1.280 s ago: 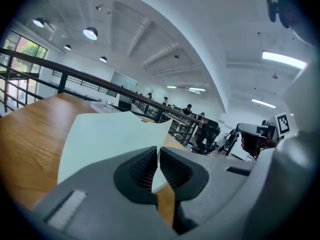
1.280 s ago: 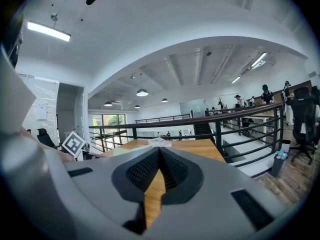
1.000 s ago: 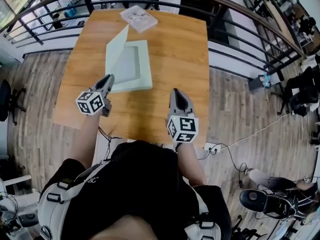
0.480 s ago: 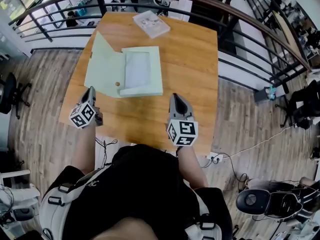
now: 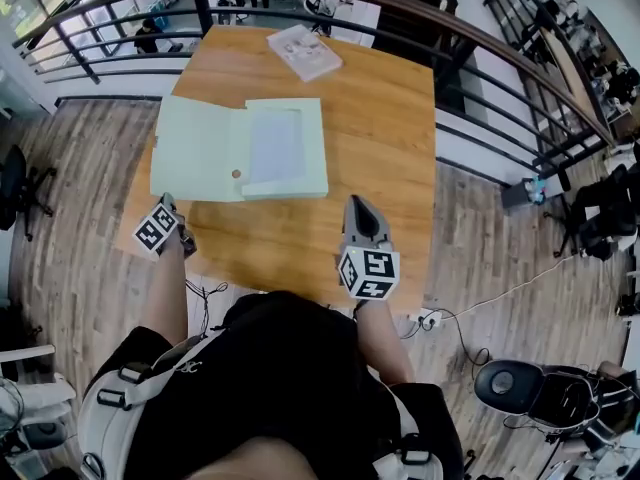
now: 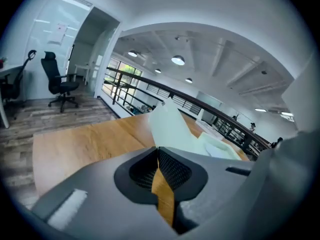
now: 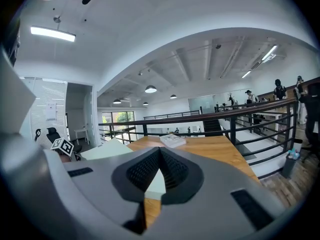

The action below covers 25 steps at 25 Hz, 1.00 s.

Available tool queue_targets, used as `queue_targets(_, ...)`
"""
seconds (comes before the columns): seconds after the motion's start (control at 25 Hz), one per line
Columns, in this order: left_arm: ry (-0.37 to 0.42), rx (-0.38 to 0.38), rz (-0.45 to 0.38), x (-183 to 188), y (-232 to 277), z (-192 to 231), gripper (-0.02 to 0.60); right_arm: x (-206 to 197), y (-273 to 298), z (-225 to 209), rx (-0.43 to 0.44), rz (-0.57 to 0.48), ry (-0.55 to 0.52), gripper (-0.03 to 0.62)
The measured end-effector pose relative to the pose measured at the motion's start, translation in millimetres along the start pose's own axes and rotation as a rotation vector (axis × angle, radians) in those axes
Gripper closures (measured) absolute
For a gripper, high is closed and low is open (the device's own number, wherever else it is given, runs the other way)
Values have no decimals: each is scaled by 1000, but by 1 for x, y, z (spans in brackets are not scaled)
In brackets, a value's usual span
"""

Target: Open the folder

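The folder (image 5: 240, 148) lies spread open on the far-left part of the table (image 5: 385, 148), its cover turned out to the left and the papers inside bared. The opening step looks finished. The left gripper (image 5: 168, 204) and right gripper (image 5: 358, 206) hover at the near edge, jaws pressed together on nothing (neither touches the folder). What remains, I judge, is only to draw back.
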<state>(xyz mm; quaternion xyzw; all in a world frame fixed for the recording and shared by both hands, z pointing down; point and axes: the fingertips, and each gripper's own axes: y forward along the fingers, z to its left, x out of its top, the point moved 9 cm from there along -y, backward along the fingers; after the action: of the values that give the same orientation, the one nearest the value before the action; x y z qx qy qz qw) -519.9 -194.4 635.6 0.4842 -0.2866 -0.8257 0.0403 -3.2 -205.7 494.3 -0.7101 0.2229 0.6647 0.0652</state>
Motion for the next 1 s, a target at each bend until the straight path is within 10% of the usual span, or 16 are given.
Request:
queue_targets(0.32, -179, 147, 226, -38, 37, 44, 529, -1, -8, -7, -39, 25, -9, 586)
queue_targets(0.56, -271, 154, 190, -39, 34, 54, 491, -6, -7, 0, -20, 33, -6, 586)
queue_targets(1.0, 24, 56, -48, 15, -50, 3, 446, 6, 7, -10, 99, 6, -13, 586)
